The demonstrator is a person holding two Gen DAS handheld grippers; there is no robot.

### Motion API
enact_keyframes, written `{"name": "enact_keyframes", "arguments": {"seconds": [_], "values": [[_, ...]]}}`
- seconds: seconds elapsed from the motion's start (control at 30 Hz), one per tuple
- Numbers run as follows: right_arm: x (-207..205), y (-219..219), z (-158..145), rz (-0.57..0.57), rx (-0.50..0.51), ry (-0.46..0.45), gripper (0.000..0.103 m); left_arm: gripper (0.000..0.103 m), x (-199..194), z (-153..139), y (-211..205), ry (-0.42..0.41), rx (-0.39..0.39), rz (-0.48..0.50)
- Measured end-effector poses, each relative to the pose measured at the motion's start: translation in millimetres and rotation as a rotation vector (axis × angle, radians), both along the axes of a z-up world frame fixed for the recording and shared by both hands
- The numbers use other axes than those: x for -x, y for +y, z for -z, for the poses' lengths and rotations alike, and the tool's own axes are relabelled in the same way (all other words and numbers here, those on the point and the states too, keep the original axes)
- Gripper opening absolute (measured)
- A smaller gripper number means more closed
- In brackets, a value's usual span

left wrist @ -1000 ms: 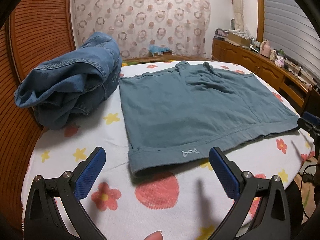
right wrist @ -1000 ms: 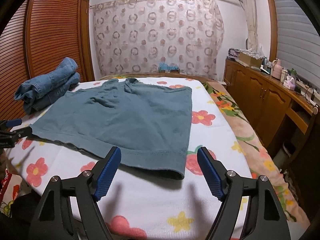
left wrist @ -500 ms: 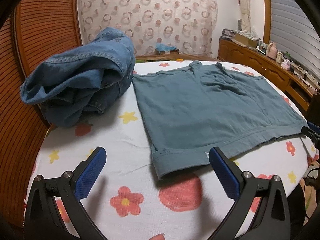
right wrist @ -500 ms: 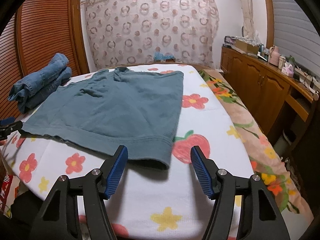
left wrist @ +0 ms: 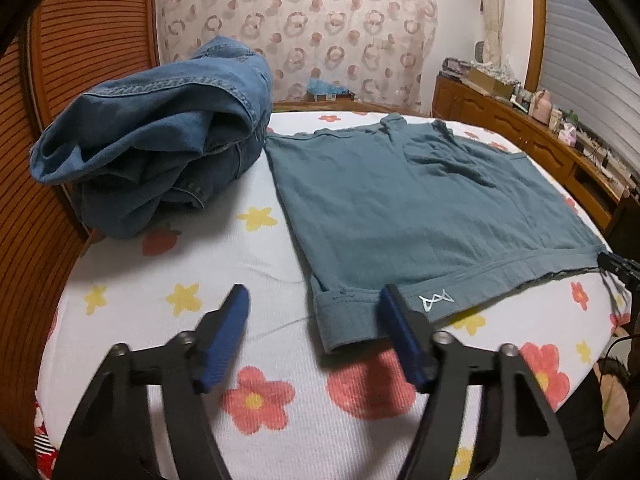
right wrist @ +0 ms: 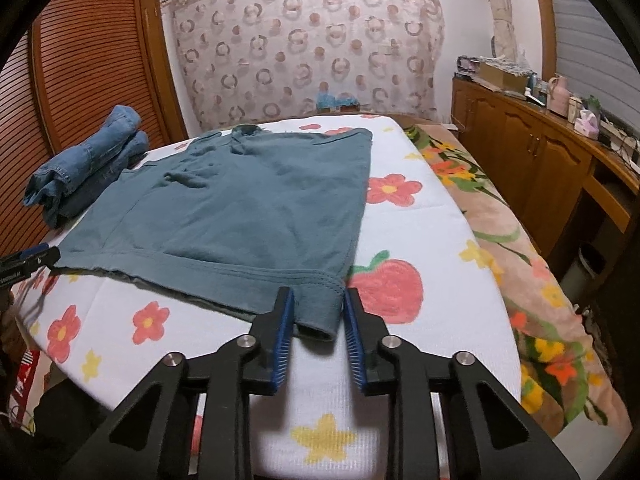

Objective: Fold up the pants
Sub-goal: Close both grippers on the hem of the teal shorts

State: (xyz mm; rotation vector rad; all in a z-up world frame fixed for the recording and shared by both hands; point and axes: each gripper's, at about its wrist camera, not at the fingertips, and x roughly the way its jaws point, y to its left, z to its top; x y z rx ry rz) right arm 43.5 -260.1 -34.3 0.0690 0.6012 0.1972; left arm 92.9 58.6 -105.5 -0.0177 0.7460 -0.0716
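Your right gripper (right wrist: 318,300) sits lowest and nearest, its blue jaws just drawn in around the near right corner of the teal pants (right wrist: 248,208); the hem corner lies between the pads, though you cannot tell whether they press on it yet. Your left gripper (left wrist: 312,304) has also been closing, but it is not clenched on anything: one pad hangs over bare sheet and the other lies against the cuffed near left corner of the pants (left wrist: 420,208), so the cloth is not pinched. The pants lie spread flat across the middle of the bed, on a white sheet (left wrist: 260,432) printed with red flowers, yellow stars and strawberries. Just beyond them to the left, a bundle of blue jeans (left wrist: 160,152) rests against a slatted wooden door (right wrist: 92,64). On the right, a flowered blanket (right wrist: 520,264) runs along the bed's edge beside a long wooden cabinet (right wrist: 532,152) with small items on top. At the far end hangs a curtain (right wrist: 312,40) patterned with rings.
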Motion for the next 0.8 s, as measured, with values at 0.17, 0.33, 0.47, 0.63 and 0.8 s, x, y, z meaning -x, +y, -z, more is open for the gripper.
{"name": "enact_keyframes", "arguments": {"seconds": [0.17, 0.33, 0.47, 0.63, 0.8], "values": [[-4.3, -2.5, -1.5, -0.004, -0.005, 0.001, 0.022, 0.045, 3.4, 2.0, -0.5, 0.016, 0.023, 0.014], [-5.3, -1.8, -3.4, -0.006, -0.005, 0.001, 0.02, 0.036, 9.0, 4.2, -4.3, 0.029, 0.041, 0.041], [-5.3, -1.7, -4.9, -0.016, -0.008, -0.004, 0.017, 0.028, 9.7, 6.1, -8.3, 0.032, 0.033, 0.064], [-4.9, -1.1, -5.9, -0.018, -0.005, -0.005, 0.016, 0.011, 10.9, 1.7, -9.0, 0.02, 0.032, 0.077], [-2.5, 0.3, -11.2, -0.031, -0.007, -0.013, 0.01, 0.008, 15.9, -6.5, -10.4, 0.005, 0.044, 0.092]]}}
